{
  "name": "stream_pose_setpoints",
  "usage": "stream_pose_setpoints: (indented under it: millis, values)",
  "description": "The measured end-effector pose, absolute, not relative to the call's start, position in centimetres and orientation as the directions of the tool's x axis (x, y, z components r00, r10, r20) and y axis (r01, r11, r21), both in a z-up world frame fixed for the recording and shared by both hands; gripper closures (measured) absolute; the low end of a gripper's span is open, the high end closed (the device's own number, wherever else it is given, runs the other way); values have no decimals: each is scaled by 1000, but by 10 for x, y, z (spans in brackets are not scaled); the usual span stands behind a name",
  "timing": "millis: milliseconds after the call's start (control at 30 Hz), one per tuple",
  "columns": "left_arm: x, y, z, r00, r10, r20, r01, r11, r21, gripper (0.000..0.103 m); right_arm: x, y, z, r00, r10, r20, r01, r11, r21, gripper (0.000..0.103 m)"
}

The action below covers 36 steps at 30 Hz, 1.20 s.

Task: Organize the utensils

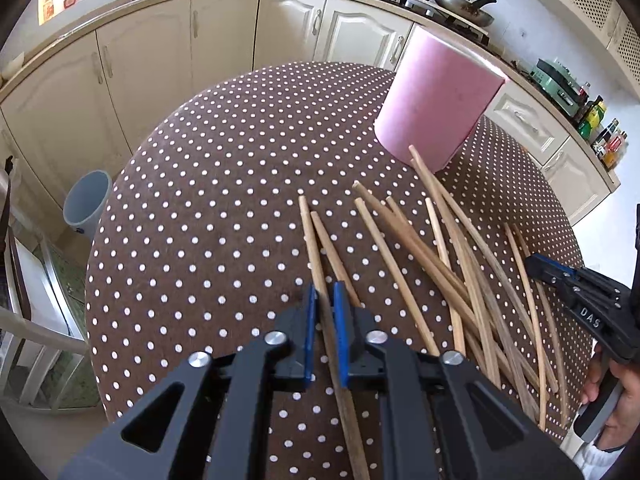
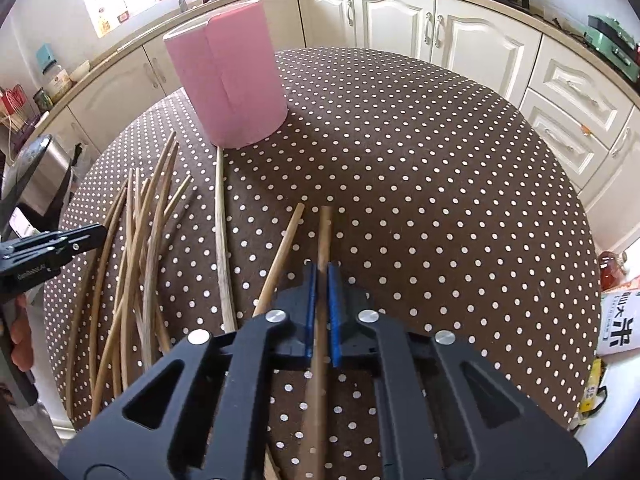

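Each gripper's blue fingers clench one wooden chopstick: left gripper [image 1: 324, 294], right gripper [image 2: 322, 276]. Loose chopsticks [image 1: 472, 280] lie scattered on the dotted counter [image 1: 200, 200] near the upright pink holder [image 1: 434, 108], likely their destination.

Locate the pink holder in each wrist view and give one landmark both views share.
Left wrist view: the pink holder stands upper right, beyond the loose chopsticks.
Right wrist view: it stands upper left, chopsticks below-left.
Shared landmark: the brown polka-dot tablecloth, with cream cabinets behind.
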<state>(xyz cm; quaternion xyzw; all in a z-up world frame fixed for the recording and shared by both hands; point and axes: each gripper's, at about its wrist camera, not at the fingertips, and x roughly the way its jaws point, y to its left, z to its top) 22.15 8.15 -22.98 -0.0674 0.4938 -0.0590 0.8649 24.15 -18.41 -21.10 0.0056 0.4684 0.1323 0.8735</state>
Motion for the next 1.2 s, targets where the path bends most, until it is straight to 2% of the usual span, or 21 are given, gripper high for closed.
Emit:
stream_pose_setpoints:
  millis: [200,467,733,900,1200]
  values:
    - [220,72,-218,538,-177,-824,55,983,-176,97,246,-195,-198,538,293,-791,-242,952,188,97]
    - [208,59,-161,647,-230,-727,121,972,-201,97,233,-194,-134,620,416,-665,-339,907,251,97]
    - [185,44,-103,746,-294,-598,196,954,-226,97,216,-177,-81,667,483,-568,-438,870,225,97]
    - [174,40,-84,778,-321,-540,229,945,-234,97,206,-168,-60,681,506,-529,-477,855,203,97]
    - [183,27,-67,804,-322,-500,251,946,-205,97,203,-156,-41,701,520,-489,-506,845,174,97]
